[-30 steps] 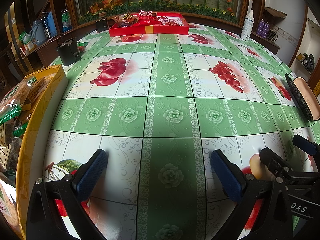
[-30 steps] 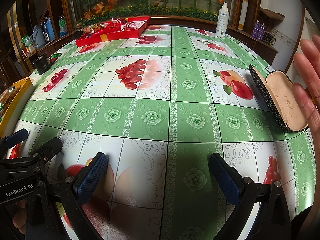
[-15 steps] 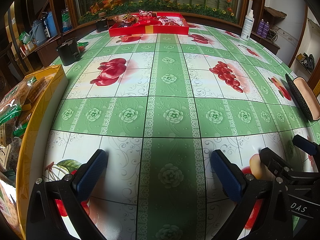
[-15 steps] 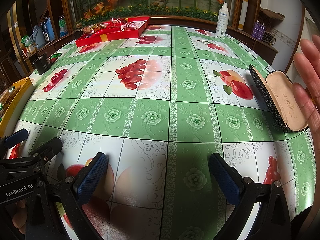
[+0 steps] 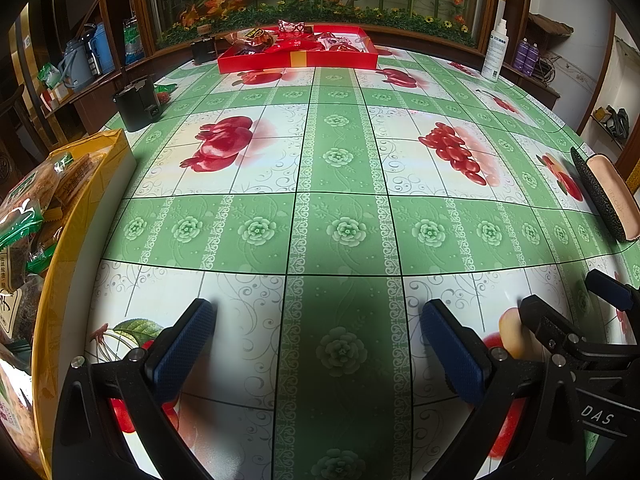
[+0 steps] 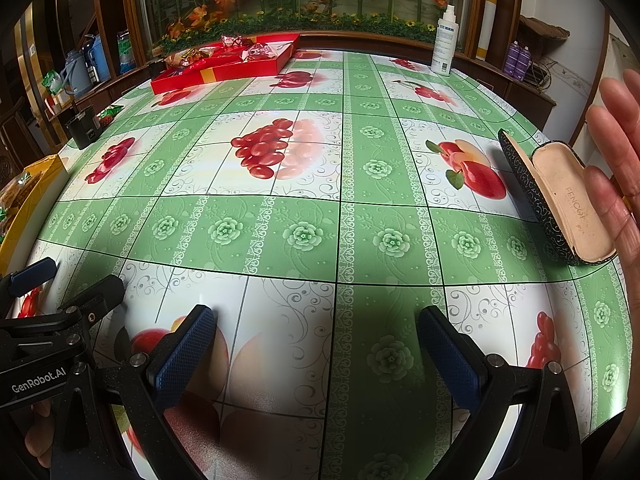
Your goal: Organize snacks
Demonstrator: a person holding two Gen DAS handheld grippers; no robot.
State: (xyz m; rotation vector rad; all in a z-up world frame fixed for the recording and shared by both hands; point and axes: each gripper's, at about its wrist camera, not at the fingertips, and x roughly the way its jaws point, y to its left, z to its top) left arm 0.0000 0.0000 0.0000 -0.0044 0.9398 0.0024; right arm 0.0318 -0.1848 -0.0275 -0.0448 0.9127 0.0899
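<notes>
Red snack tray far beyond both gaping, empty tongs.

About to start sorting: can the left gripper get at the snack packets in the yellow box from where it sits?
Probably yes. The left gripper is open and holds nothing, and the yellow box lies close on its left with the snack packets showing above the rim. Only bare tablecloth lies between.

Worktop under glossy green-and-white fruit-print plastic cloth, smooth, catching glare. Both hand-held grippers: matt black plastic frames, blue knurled rubbery finger pads. Shiny red cardboard tray. Open glasses case, textured black shell, matt peach lining. Crinkly glossy snack wrappers.
</notes>
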